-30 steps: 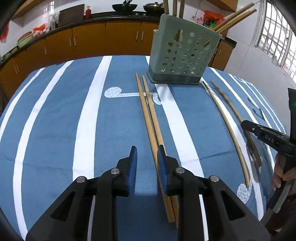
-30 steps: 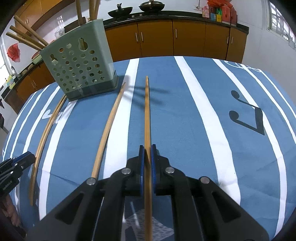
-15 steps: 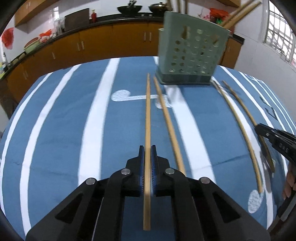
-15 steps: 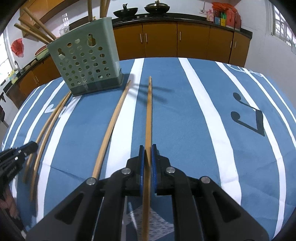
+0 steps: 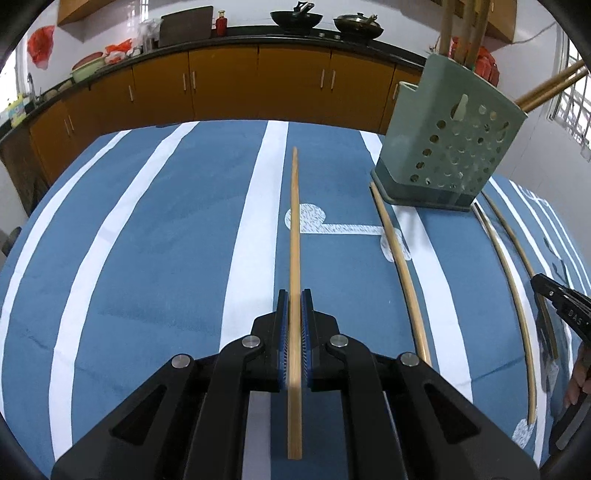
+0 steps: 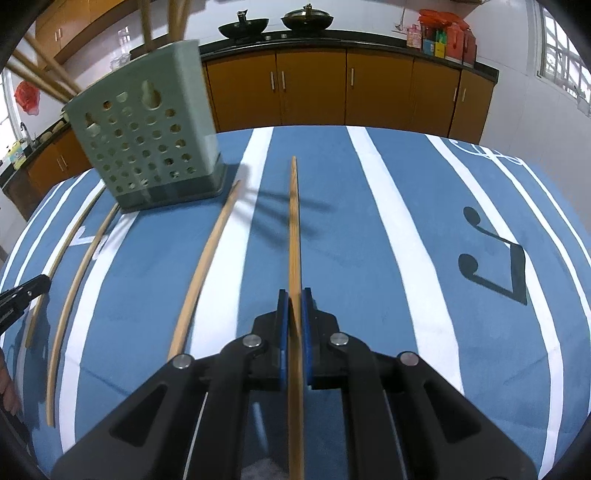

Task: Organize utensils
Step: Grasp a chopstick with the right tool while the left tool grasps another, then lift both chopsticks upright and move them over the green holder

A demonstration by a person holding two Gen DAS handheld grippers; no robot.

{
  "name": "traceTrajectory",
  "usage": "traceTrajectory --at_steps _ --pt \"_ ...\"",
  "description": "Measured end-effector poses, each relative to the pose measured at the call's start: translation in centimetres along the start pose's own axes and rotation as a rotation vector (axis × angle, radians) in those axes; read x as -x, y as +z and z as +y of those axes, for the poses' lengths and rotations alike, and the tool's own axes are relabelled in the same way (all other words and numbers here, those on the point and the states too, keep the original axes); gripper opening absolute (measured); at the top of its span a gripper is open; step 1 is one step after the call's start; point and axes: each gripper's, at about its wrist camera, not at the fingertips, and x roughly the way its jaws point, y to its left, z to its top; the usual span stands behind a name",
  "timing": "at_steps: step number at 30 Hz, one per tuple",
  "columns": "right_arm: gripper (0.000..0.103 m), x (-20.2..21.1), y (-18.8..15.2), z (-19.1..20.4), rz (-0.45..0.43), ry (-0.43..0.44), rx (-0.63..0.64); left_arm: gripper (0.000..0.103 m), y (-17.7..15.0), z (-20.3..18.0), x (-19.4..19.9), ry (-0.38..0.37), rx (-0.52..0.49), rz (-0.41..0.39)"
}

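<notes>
Left gripper (image 5: 294,295): jaws clamped on one chopstick (image 5: 294,229), which runs straight ahead between the blue pads; its far tip hangs over the blue cloth (image 5: 166,258), its near end juts back under the gripper body. The jaws have only just closed onto this stick.

Right gripper (image 6: 294,295): jaws closed on a second chopstick (image 6: 294,236), held the same way, tip pointing toward the cabinets (image 6: 314,88). In the left view this gripper's black tip shows at the right edge (image 5: 561,302), with part of a hand (image 5: 578,380) below it.

Holder (image 5: 448,147): pale green, perforated, upright on a darker base on the cloth, near the table's far side. Several chopsticks already stand in it (tops cut off by the frame; some lean out sideways). It sits ahead and right of the left gripper, ahead and left of the right one (image 6: 147,140).

Loose chopsticks on the cloth:
- one (image 5: 400,266) lying from the holder's base toward the camera, right of the left gripper;
- two (image 5: 513,295) beyond the holder's other corner, side by side.

Cloth: blue, white stripes, a white note motif (image 5: 332,225) and a dark note (image 6: 495,254).

Background: orange cabinets, dark counter, two pans (image 5: 295,16).
</notes>
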Motion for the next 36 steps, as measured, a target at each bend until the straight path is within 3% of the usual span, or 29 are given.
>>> traceTrajectory --at_steps 36 --pt "0.008 0.27 -0.34 -0.24 0.002 0.010 -0.019 0.009 -0.01 0.10 0.08 -0.023 0.024 0.002"
